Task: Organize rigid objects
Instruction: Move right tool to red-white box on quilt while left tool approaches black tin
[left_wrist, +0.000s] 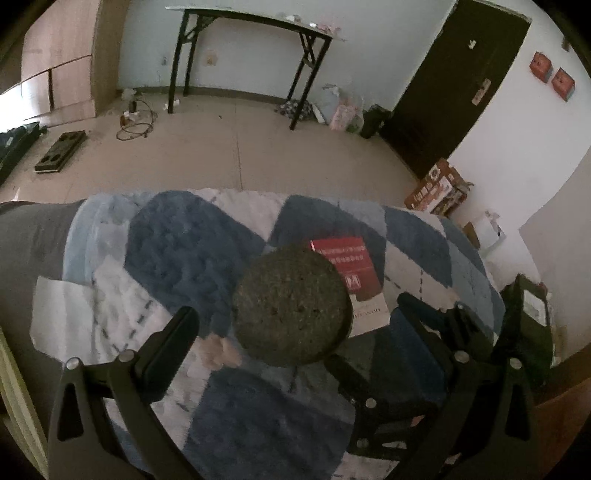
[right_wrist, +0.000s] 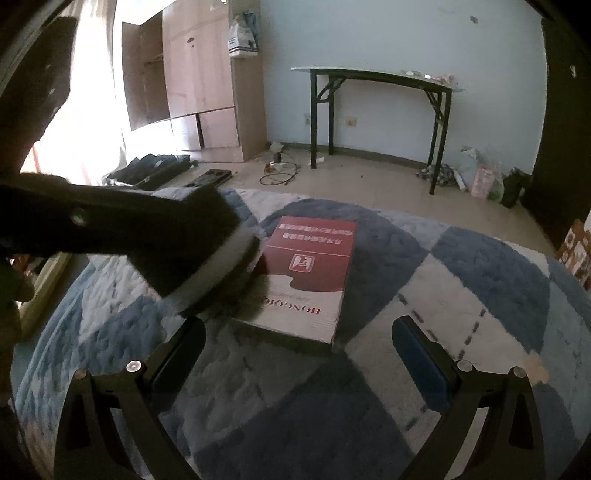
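Observation:
A red and white book (right_wrist: 308, 275) lies flat on the blue and white quilt (right_wrist: 461, 280). It also shows in the left wrist view (left_wrist: 356, 277), partly hidden by a dark round disc (left_wrist: 291, 304) with a pale rim. In the right wrist view the disc (right_wrist: 207, 258) hangs over the book's left edge under a dark gripper finger. My left gripper (left_wrist: 295, 328) has wide-apart fingers with the disc between them; contact is unclear. My right gripper (right_wrist: 299, 339) is open and empty, just short of the book's near edge.
The quilt (left_wrist: 177, 240) covers a bed. Beyond it lie a tiled floor, a black folding table (right_wrist: 376, 79), cables (right_wrist: 279, 177), bags (right_wrist: 484, 181), a wardrobe (right_wrist: 199, 77) and a dark door (left_wrist: 454, 77). A dark object (left_wrist: 532, 306) sits at the bed's right edge.

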